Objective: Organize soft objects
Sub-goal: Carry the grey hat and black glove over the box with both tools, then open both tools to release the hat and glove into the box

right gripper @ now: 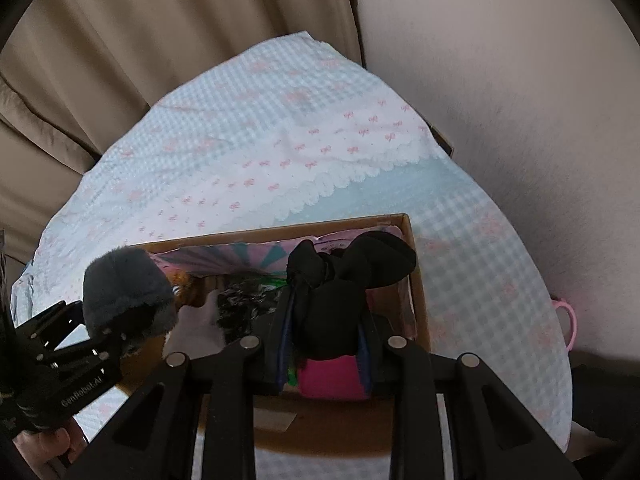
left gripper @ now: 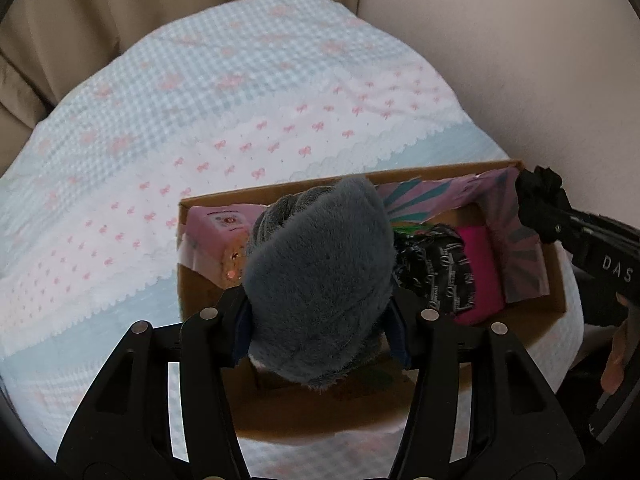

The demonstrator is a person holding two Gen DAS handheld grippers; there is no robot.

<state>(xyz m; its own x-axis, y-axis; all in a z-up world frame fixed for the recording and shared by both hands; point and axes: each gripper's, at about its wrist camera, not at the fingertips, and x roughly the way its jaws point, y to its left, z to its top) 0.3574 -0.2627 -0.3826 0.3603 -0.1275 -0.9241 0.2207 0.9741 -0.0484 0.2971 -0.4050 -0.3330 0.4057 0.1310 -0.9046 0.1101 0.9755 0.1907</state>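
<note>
Closest to my left lens, the left gripper has its blue pads clamped on a grey plush bundle, which bulges well past the fingers and hangs over the near-left part of the cardboard box. My right gripper is pinched tight on a knotted black cloth, held above the box's right end over a pink item. The box sits on the gingham bedspread and already holds a pink carton and a dark printed packet. To do this well, I judge each bundle should go low into a free pocket before I let go: the plush beside the carton, the cloth by the right wall. Dropped from up here, the plush could roll out over the rim.
</note>
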